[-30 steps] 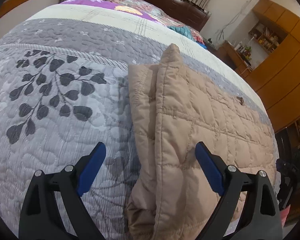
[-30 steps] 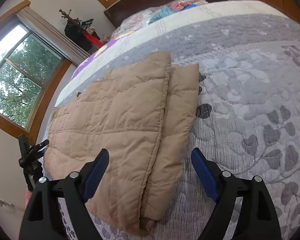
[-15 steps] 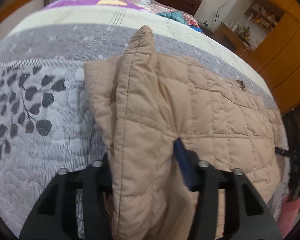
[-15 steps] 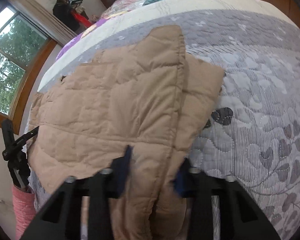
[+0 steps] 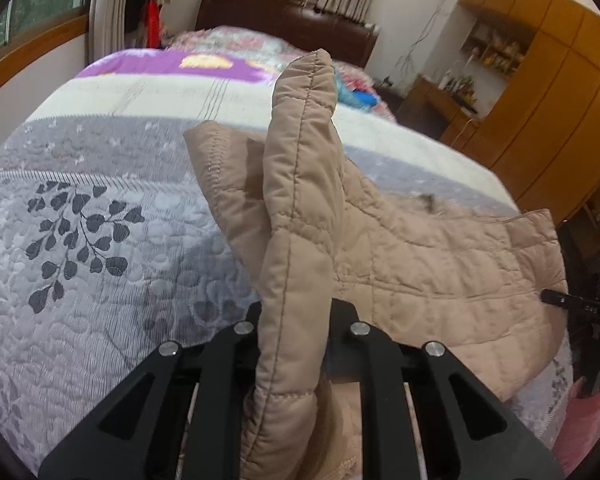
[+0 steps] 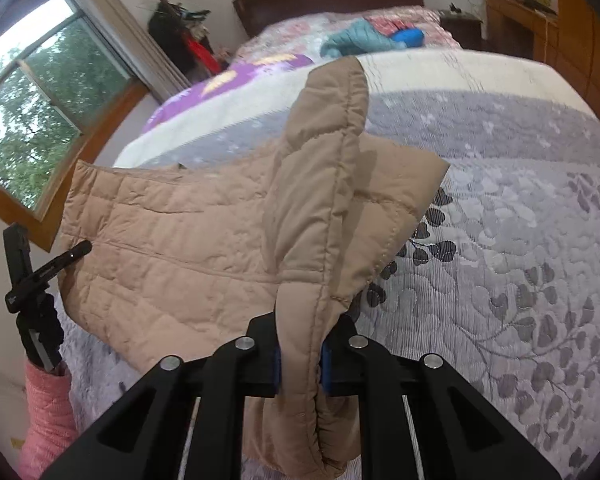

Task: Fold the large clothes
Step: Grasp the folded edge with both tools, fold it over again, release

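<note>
My tan quilted jacket (image 5: 440, 264) is folded and lies on the bed; its near edge is raised into a ridge that points toward 12 o'clock in both views.

Soft daylight enters from the window (image 6: 40, 120); fisheye edges bend and darken; distant shelves (image 5: 492, 48) blur.

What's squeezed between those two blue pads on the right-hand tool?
A thick fold of the tan quilted jacket. The right gripper is closing on it, with the fabric standing up between its pads, as the right wrist view shows.
</note>
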Demonstrator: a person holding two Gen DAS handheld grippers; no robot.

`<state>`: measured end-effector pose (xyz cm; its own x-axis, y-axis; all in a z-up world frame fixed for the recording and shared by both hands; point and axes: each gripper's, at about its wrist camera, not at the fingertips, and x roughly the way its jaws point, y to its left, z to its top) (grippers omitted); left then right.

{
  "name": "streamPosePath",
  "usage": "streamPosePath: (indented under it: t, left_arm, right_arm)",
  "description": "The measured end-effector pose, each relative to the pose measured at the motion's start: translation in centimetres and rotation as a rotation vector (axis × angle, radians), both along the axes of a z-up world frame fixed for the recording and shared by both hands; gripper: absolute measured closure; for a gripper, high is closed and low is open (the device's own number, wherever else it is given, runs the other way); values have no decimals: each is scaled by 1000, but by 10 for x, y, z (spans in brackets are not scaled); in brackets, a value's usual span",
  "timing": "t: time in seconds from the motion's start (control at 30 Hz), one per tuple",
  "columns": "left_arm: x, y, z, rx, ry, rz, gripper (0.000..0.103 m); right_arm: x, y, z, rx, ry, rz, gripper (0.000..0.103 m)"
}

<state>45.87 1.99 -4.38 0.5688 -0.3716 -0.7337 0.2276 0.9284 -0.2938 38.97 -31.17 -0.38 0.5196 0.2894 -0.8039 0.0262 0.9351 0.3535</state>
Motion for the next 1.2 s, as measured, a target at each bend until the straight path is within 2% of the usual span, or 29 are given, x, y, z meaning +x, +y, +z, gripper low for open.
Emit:
streamPosePath:
  t: [0.2,0.33,0.43,0.5,0.63,0.8,0.93,1.03,1.2]
  left_arm:
    - [-51,7,30,1,-64,-39,90]
    - [-98,24,43,-9,-107,-51,90]
    - [-125,35,44,-13,-110,-54,90]
    - [-139,39,38,-14,-98,-60,90]
    - [-155,49,9,2,-55,-54,90]
    - [-155,56,-41,59,17,-21,87]
    - [-150,60,-70,88,52,-9,79]
    - [-147,61,-84,100,52,-5,73]
    - [-151,57,-91,114,23,4,70]
  right_arm:
    - [-42,15,30,-23,-65,61,90]
    - [-73,23,38,-28,-95,102,90]
    - [-96,32,35,-22,-90,122,90]
    - [-112,34,30,-18,-82,127,90]
    - [-130,36,9,-14,-35,126,90]
    - [-126,34,-36,-43,58,92,89]
    - [-116,32,-59,-55,81,70,85]
    - [-114,31,-74,-42,94,62,83]
    - [-114,27,-91,10,108,46,78]
